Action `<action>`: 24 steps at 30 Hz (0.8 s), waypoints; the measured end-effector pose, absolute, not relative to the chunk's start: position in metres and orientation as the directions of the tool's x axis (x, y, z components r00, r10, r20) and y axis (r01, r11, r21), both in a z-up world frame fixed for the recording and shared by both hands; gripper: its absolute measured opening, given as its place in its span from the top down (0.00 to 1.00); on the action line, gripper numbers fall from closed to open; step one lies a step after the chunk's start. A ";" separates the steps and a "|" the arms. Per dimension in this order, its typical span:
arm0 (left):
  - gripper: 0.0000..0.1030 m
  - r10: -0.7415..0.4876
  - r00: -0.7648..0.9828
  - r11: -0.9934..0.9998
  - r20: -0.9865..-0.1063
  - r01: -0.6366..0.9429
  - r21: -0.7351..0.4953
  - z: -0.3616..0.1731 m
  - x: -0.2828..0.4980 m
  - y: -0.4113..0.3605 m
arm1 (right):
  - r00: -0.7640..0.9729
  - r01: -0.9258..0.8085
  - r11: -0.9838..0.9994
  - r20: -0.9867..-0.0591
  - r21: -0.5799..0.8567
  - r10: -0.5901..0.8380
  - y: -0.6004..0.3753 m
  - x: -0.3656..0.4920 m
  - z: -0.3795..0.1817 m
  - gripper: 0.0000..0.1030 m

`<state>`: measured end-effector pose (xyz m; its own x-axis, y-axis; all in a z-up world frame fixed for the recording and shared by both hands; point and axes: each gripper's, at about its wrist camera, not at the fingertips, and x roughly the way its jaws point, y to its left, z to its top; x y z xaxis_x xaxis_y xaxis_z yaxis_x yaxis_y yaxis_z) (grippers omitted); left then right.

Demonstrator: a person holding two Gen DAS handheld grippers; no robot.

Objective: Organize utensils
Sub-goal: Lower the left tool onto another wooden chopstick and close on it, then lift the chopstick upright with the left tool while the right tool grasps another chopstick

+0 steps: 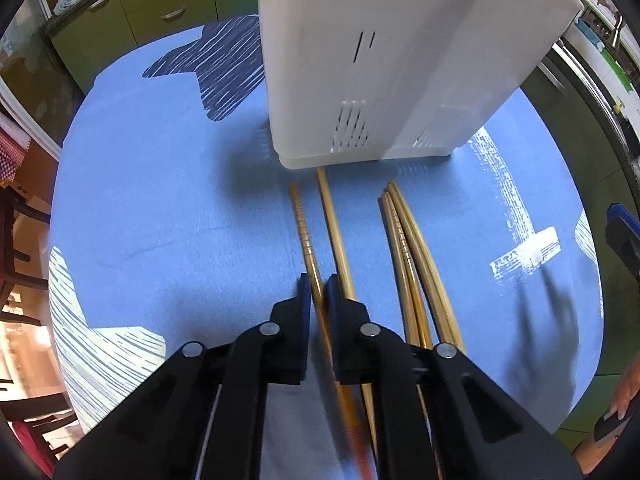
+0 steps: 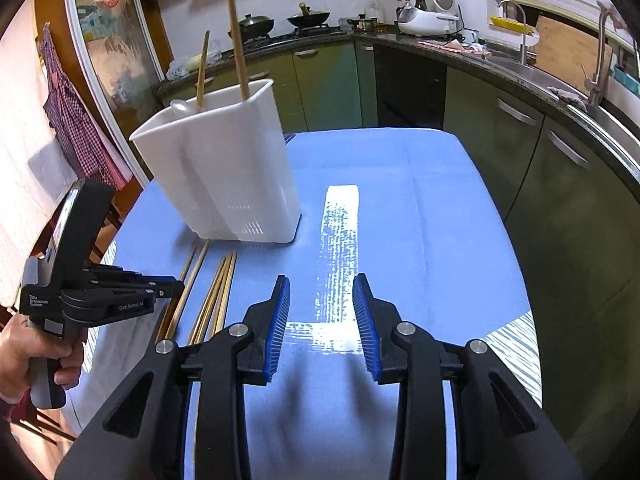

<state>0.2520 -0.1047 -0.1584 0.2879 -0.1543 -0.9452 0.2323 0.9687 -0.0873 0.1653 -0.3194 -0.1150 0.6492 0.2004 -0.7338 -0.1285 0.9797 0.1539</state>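
Blue tablecloth [image 2: 400, 184] with white and navy brush-stroke patches covers the table; green kitchen cabinets [image 2: 516, 128] run behind it. White utensil holder [image 2: 224, 176] stands upright on the cloth at 11 o'clock in my right wrist view, two chopsticks [image 2: 238, 44] and a white spoon [image 2: 182, 107] sticking up out of it. In my left wrist view the holder sits at 12 o'clock. My left gripper [image 1: 319, 292] is clenched on one ridged chopstick [image 1: 305, 236] lying on the cloth; a second loose chopstick [image 1: 334, 228] lies just beside it at 1 o'clock. A bundle of chopsticks [image 1: 408, 248] lies near, toward 2 o'clock. My right gripper [image 2: 322, 320] hangs released over the cloth, blue pads well apart, nothing between them.
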 end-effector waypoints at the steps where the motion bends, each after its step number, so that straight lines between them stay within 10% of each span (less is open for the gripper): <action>1: 0.93 -0.160 0.287 0.969 -0.945 0.228 -0.095 -0.159 0.252 -0.103 | 0.643 -0.131 0.980 -0.740 0.149 0.199 -0.317 0.167 -0.117 0.68; 24: 0.94 -0.215 0.694 0.963 -0.688 0.266 -0.032 -0.045 0.149 -0.058 | 0.367 -0.265 0.949 -0.892 0.172 0.264 -0.217 0.242 -0.183 0.80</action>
<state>0.1492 -0.0577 -0.0451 0.6937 -0.2146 -0.6876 0.2663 0.9634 -0.0320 0.2416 -0.2174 -0.1831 0.3666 0.2643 -0.8920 -0.2646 0.9488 0.1724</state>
